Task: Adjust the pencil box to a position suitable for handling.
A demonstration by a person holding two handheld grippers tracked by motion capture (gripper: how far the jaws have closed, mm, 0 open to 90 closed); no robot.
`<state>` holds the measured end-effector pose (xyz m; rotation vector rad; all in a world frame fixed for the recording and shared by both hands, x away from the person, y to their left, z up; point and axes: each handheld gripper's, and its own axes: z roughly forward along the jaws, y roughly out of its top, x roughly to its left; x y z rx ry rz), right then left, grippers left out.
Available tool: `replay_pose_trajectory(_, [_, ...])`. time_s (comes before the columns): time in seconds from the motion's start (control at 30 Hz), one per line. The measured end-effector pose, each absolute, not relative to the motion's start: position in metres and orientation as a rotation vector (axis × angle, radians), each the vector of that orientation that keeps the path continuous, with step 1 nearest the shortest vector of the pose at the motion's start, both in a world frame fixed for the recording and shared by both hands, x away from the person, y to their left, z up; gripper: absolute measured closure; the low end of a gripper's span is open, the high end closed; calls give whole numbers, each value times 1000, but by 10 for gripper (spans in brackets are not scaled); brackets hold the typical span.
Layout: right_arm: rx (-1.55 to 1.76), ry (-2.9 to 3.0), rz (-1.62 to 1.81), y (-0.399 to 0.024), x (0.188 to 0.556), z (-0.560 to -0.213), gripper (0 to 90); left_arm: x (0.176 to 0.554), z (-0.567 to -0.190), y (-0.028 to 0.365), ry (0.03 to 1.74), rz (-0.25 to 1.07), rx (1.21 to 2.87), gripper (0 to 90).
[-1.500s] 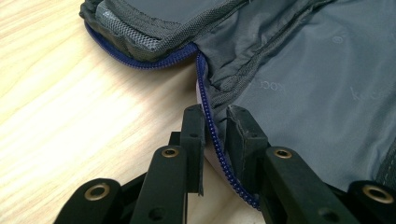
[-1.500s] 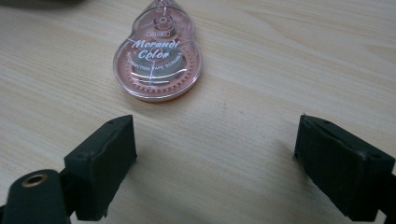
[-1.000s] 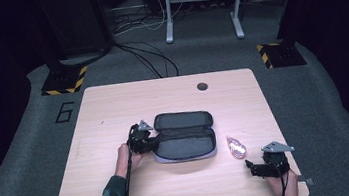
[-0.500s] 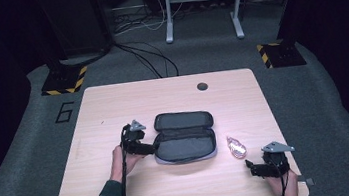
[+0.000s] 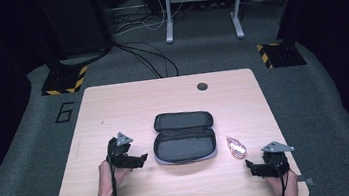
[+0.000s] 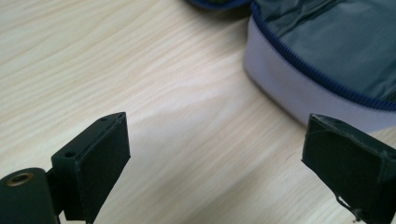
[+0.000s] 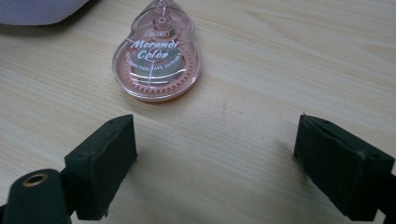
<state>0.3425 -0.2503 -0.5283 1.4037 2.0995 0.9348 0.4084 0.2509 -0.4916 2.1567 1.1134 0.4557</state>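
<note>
My right claw rests spread and empty at the near edge of the tabletop, the pink tape dispenser lying flat just ahead of its jaws. My left claw, also spread and holding nothing, has drawn back from the case in the last second and now sits just beside its left end. Beyond, the case lies unzipped mid-tabletop with its lid folded back, so I judge the opening done and the dispenser next to go in.

The wooden table bears an open pouch and tape dispenser.
</note>
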Motion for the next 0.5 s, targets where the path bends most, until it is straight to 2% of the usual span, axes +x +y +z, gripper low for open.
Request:
replay_pose_trajectory(0.13, [1404, 2099, 935, -250, 342, -528, 126, 405, -495, 260, 1157, 446, 2143, 63])
replay_pose_trajectory(0.5, [1405, 2100, 931, -250, 342, -528, 126, 391, -516, 277, 1244, 538, 2124, 49])
